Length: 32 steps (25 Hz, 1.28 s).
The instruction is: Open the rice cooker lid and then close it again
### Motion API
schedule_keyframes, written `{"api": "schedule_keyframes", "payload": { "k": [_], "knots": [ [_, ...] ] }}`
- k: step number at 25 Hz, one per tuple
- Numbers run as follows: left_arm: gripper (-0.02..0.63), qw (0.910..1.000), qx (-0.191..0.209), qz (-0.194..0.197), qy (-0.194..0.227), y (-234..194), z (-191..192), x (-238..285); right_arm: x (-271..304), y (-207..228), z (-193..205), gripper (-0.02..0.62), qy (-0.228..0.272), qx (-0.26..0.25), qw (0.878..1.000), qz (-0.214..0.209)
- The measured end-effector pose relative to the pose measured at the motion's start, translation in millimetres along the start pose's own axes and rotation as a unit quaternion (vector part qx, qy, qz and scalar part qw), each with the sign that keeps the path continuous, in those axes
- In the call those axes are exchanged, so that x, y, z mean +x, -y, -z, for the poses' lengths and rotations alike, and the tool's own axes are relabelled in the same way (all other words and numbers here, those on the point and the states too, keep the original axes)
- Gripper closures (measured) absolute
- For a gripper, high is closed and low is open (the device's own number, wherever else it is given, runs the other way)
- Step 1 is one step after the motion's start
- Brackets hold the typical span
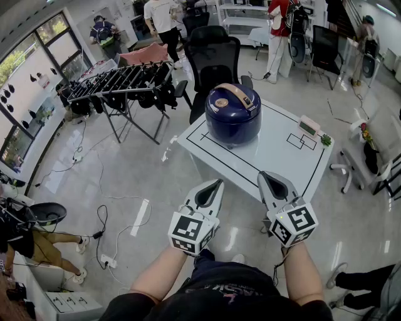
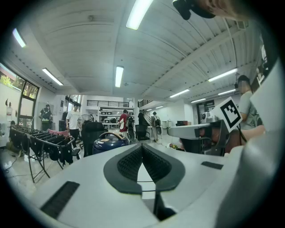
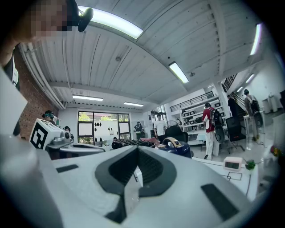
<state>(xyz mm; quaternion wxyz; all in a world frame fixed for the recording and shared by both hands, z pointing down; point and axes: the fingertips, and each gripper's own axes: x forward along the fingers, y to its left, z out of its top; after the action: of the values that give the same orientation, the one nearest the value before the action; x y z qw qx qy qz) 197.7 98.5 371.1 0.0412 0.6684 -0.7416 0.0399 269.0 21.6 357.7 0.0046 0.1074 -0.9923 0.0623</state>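
Rice cooker (image 1: 233, 114), lid down, standing toward the far left of the white desk (image 1: 276, 157); left gripper (image 1: 216, 183) and right gripper (image 1: 265, 176) short of its near edge, fingers (image 2: 129, 164) clenched on nothing, so reaching unopened would likely shove the cooker, not catch the lid.

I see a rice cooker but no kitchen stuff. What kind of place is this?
Probably a lab or workshop, not a kitchen. The rice cooker sits on a white table marked with black lines, an office chair stands behind it, and people stand near metal shelves.
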Motion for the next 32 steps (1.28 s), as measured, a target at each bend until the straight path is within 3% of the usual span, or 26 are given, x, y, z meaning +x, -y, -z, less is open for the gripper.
{"api": "schedule_keyframes", "payload": {
  "k": [12, 18, 24, 26, 28, 29, 32],
  "knots": [
    [0.603, 0.9999, -0.010, -0.004, -0.006, -16, 14, 8, 14, 5, 13, 0.594, -0.006, 0.013, 1.000, 0.003],
    [0.603, 0.9996, -0.023, -0.016, -0.010, -43, 22, 8, 30, 5, 19, 0.594, -0.009, 0.024, 1.000, 0.012],
    [0.591, 0.9995, -0.030, -0.004, -0.014, -74, 24, 18, 60, 2, 21, 0.584, -0.004, 0.040, 0.999, 0.015],
    [0.507, 0.9996, -0.024, 0.006, -0.013, -85, 22, 22, 72, 1, 19, 0.542, 0.005, 0.046, 0.999, 0.016],
    [0.345, 0.9998, -0.014, 0.012, -0.011, -98, 21, 27, 85, 2, 14, 0.455, 0.018, 0.057, 0.998, 0.024],
    [0.315, 0.9998, -0.007, 0.013, -0.011, -105, 20, 29, 92, 4, 12, 0.425, 0.023, 0.065, 0.997, 0.030],
    [0.291, 0.9997, 0.009, 0.019, -0.010, -129, 15, 35, 113, 9, 3, 0.414, 0.032, 0.064, 0.996, 0.048]
  ]
}}
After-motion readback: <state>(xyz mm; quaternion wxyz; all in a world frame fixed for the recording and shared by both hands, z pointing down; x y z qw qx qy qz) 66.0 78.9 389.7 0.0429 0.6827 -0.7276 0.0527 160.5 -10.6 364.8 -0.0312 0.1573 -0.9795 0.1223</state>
